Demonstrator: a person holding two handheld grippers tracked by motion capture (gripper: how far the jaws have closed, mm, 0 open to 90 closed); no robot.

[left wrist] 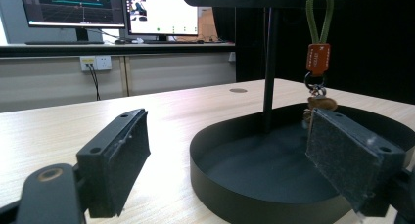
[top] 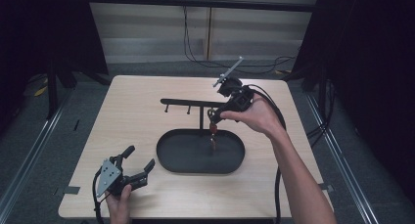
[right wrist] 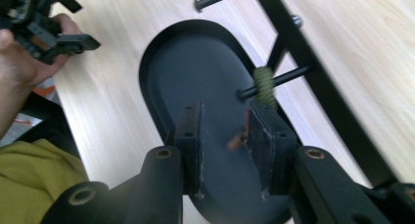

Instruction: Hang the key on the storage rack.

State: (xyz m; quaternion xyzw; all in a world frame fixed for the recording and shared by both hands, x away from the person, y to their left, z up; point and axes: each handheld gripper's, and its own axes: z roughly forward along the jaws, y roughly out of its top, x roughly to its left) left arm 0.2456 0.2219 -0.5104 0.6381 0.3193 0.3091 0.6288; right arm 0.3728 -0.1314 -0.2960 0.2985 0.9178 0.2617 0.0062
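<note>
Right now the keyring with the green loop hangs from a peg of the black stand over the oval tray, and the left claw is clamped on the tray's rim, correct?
Not quite. The left claw is open and clear of the oval tray, resting on the table beside it, as the high view shows. The rest holds: the keyring hangs by its green loop from a peg of the black stand over the tray.

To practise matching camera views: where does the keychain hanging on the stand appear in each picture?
High view: the keychain hangs right of centre, below the right tongs.
Left gripper view: upper right, green loop and orange tag.
Right gripper view: centre right, loop on a peg.
Shared landmark: the black oval tray.
</note>
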